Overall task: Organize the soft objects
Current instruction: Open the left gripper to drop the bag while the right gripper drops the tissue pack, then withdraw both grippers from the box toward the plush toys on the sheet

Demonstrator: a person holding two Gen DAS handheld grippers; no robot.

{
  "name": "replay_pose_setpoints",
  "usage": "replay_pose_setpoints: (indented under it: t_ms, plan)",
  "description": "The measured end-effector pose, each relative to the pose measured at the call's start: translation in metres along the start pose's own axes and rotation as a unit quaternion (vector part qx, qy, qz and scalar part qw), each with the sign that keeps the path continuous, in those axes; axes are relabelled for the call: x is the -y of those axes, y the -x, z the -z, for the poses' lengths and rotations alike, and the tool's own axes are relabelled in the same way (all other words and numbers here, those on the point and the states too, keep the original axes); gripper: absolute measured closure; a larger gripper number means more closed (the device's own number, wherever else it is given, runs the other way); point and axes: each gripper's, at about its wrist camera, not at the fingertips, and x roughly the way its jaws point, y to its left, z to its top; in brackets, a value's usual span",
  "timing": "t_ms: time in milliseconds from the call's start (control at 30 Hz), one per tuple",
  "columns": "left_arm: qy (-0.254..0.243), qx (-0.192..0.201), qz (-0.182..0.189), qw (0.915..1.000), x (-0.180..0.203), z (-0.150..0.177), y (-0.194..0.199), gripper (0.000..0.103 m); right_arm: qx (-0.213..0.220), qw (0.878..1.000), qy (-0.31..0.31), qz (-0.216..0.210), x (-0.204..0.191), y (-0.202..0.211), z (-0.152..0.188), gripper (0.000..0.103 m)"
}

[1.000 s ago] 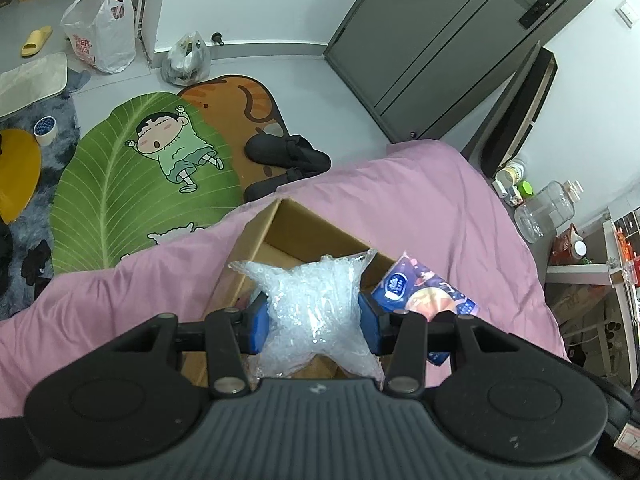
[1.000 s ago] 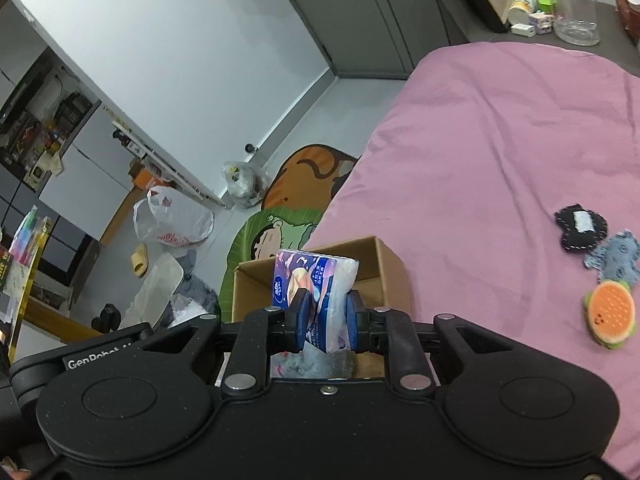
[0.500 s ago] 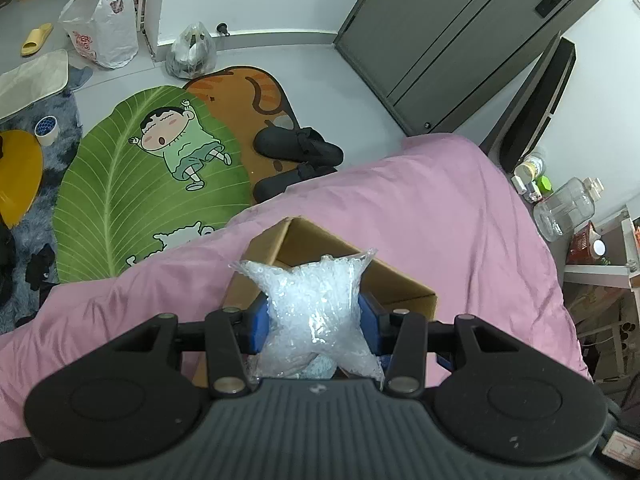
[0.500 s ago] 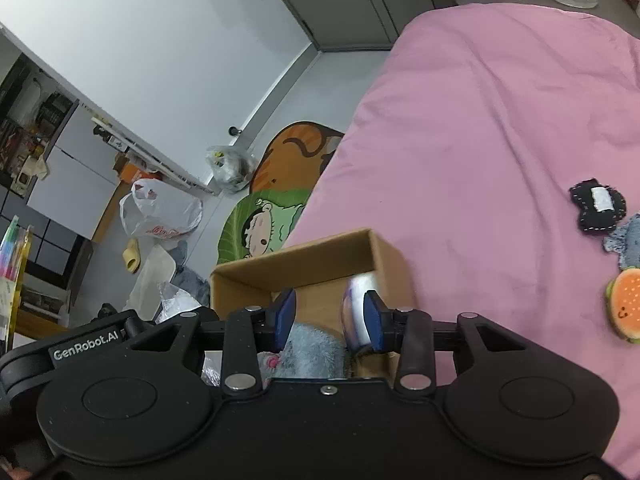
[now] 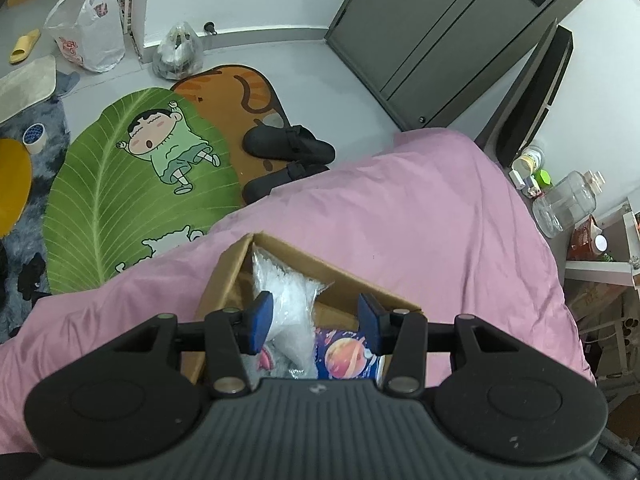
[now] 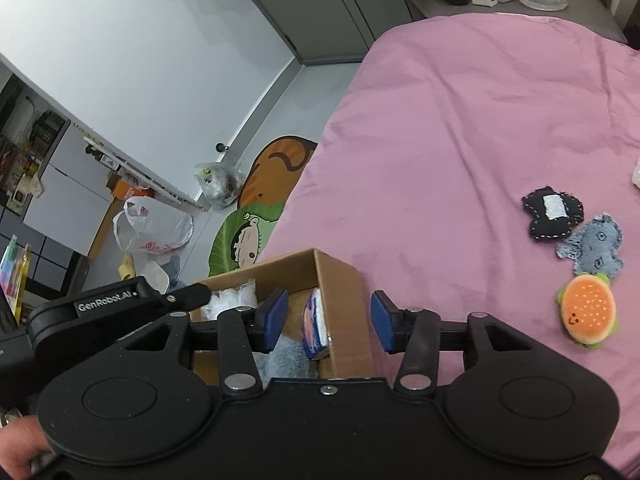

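Pink bed point(image 6: 460, 128) w/ cardboard box point(image 5: 288, 256); you've just let go: bubble-wrap bag point(image 5: 286, 304) & tissue pack point(image 5: 344, 354) now inside; left gripper point(image 5: 316, 316) & right gripper point(image 6: 328, 320) jaws apart, empty; 3 plush bits point(image 6: 588, 312) remain

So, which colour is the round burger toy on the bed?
The burger toy is orange with green edges, clearest in the right wrist view.

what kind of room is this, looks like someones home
Most likely a lived-in bedroom. A bed with a pink cover holds the cardboard box; black slippers sit on cartoon floor mats, beside a dark door.
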Motion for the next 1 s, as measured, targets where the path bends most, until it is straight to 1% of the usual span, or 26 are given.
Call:
replay_pose_setpoints:
  t_ms: [67, 167, 233, 367, 433, 500, 600, 633, 667, 767, 900, 1000]
  plan:
    - [-0.001, 0.005, -0.005, 1.0, 0.001, -0.001, 0.004, 0.057, -0.001, 1.0, 0.0, 0.0, 0.002, 0.0, 0.0, 0.056]
    - [-0.001, 0.004, -0.011, 0.9999, 0.001, 0.0, 0.008, 0.054, -0.001, 1.0, -0.001, -0.001, 0.004, 0.002, 0.0, 0.05]
    - [-0.001, 0.0, -0.016, 0.9999, 0.001, 0.0, 0.01, 0.052, 0.001, 1.0, 0.003, -0.002, 0.003, 0.006, 0.001, 0.041]
    - [0.01, -0.001, -0.026, 0.9996, -0.004, 0.005, 0.019, 0.04, 0.009, 1.0, 0.013, -0.001, 0.003, 0.015, 0.003, 0.032]
    - [0.011, 0.004, -0.033, 0.9994, -0.006, 0.007, 0.026, 0.035, 0.015, 1.0, 0.016, 0.002, 0.004, 0.021, 0.006, 0.025]
    - [0.004, 0.009, -0.036, 0.9993, -0.006, 0.01, 0.033, 0.033, 0.02, 1.0, 0.016, 0.008, 0.005, 0.027, 0.008, 0.021]
    - [-0.003, 0.019, -0.037, 0.9991, -0.004, 0.014, 0.046, 0.026, 0.028, 0.999, 0.019, 0.015, 0.007, 0.036, 0.011, 0.017]
    - [-0.006, 0.021, -0.034, 0.9992, -0.004, 0.015, 0.049, 0.021, 0.029, 0.999, 0.02, 0.016, 0.007, 0.04, 0.013, 0.016]
    - [-0.011, 0.024, -0.032, 0.9991, -0.002, 0.017, 0.053, 0.019, 0.032, 0.999, 0.021, 0.015, 0.008, 0.043, 0.015, 0.015]
    - [-0.026, 0.035, -0.04, 0.9982, 0.003, 0.025, 0.063, 0.015, 0.04, 0.999, 0.026, 0.015, 0.008, 0.052, 0.019, 0.012]
    - [-0.042, 0.046, -0.037, 0.9974, 0.01, 0.037, 0.076, 0.015, 0.055, 0.998, 0.032, 0.013, 0.011, 0.066, 0.028, 0.004]
    - [-0.056, 0.059, -0.042, 0.9958, 0.015, 0.045, 0.085, 0.015, 0.07, 0.997, 0.031, 0.014, 0.014, 0.075, 0.034, 0.0]
